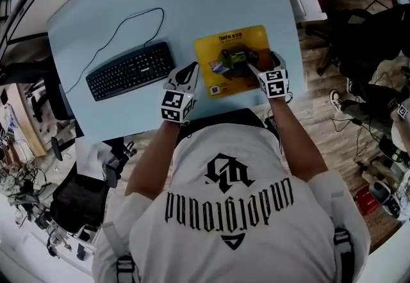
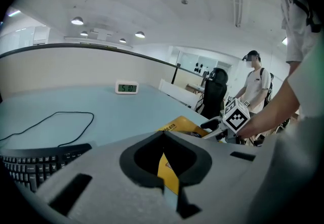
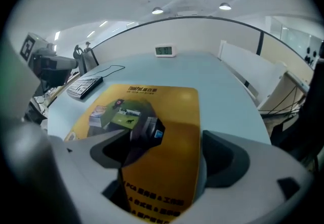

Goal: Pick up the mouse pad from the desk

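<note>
Pad (image 1: pixel 234 38): flat on surface (image 1: pixel 128 13), near edge lying between right gripper (image 3: pixel 167 159) jaws, spread wide, gripping nothing. Left gripper (image 2: pixel 163 138): jaws closed, empty, just beside pad's left edge. Right nearer.

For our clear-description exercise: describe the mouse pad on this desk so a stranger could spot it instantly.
Find the large pale blue desk. On its right half, beside the black corded keyboard and near the person's edge, lies a flat yellow rectangular mouse pad. It is the only yellow thing there, with a dark printed picture in its middle.
</note>
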